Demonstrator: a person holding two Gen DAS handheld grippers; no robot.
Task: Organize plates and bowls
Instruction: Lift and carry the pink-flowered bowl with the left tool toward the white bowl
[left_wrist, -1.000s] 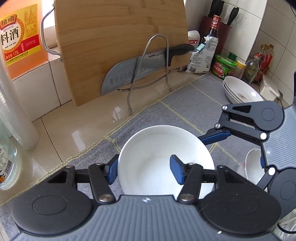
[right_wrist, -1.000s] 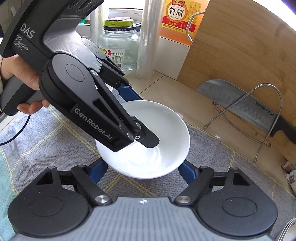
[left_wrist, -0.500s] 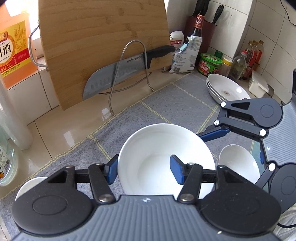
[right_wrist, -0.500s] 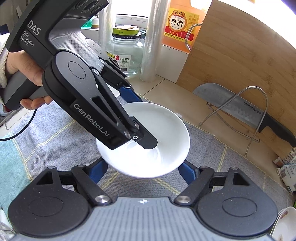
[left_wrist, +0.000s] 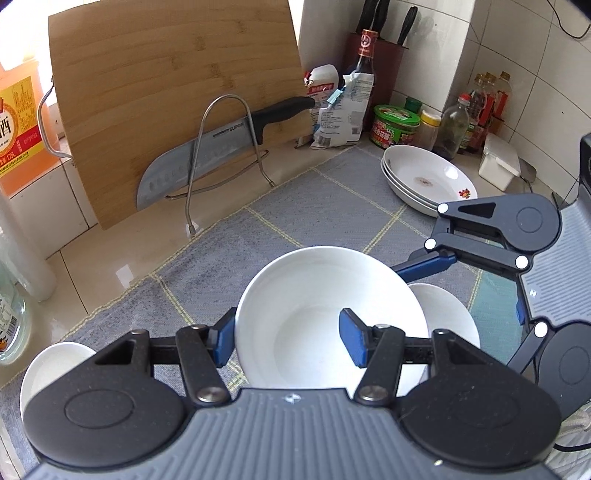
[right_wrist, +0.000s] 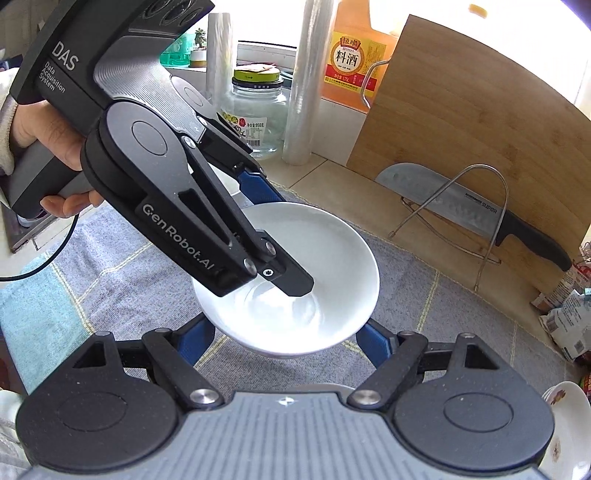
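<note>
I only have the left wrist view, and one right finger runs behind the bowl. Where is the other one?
Observer: From the right wrist view, the right gripper has a finger on each side of the bowl, low under its rim. The tips are hidden.
Operator: Anything behind my left gripper that I can't see?
Observer: A hand grips the handle of the left gripper, and a black cable trails from it over the mat.

knife (left_wrist: 207, 155) before cutting board (left_wrist: 177, 92)
</note>
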